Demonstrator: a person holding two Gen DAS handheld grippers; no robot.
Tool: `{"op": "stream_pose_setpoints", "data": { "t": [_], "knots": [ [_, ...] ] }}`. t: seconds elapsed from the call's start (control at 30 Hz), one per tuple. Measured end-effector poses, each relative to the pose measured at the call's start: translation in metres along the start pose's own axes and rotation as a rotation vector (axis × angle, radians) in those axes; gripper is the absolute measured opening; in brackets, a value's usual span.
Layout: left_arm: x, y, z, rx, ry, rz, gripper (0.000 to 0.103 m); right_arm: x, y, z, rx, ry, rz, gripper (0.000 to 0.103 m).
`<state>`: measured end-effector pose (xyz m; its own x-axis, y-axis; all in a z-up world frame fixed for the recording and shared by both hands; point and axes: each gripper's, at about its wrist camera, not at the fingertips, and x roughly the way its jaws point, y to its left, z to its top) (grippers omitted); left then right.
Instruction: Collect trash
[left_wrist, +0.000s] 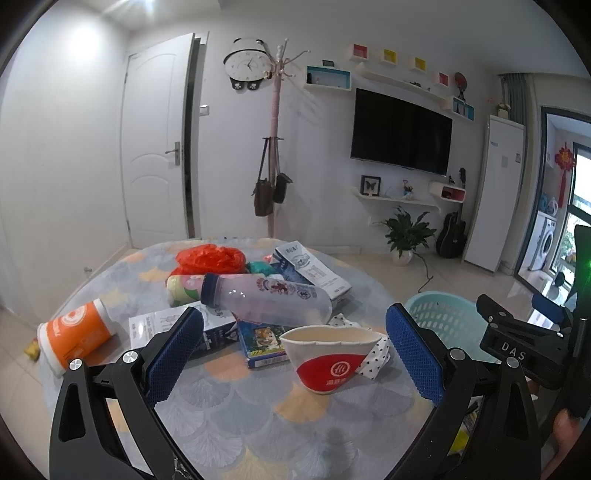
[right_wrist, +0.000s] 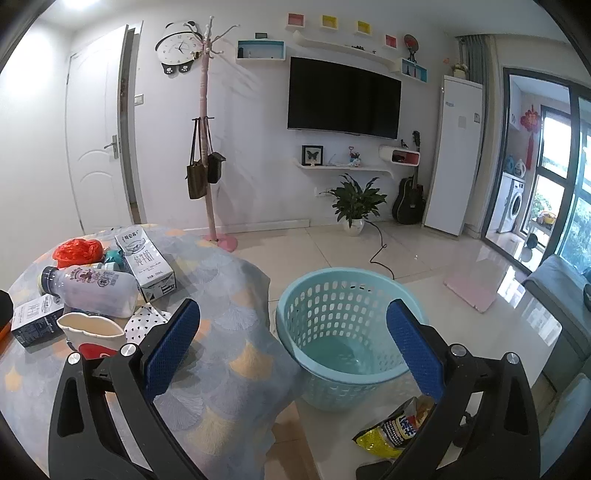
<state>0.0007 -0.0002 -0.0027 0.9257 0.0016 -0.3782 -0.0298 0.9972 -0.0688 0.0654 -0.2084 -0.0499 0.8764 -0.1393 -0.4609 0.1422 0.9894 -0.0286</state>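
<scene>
Now both jaws released, squashed paper cup (left_wrist: 330, 360) ahead, perforated plastic basket (right_wrist: 343, 336) seemingly empty.

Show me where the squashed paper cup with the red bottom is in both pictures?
Left wrist view: the paper cup sits low in the middle, on the table between the left gripper's open fingers.
Right wrist view: the paper cup is at the far left, behind the right gripper's left finger.
Shared landmark: the plastic bottle lying just behind it.
</scene>
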Motion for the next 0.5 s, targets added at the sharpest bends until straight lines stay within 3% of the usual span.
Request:
{"op": "stream_pose_setpoints", "data": {
  "t": [0.5],
  "knots": [
    [-0.0055, 0.0007, -0.0007, -0.023, -0.064, -0.010, 0.096, -0.0019, 0.0016, -0.0001, -0.008, -0.003, 0.011, 0.096]
  ]
}}
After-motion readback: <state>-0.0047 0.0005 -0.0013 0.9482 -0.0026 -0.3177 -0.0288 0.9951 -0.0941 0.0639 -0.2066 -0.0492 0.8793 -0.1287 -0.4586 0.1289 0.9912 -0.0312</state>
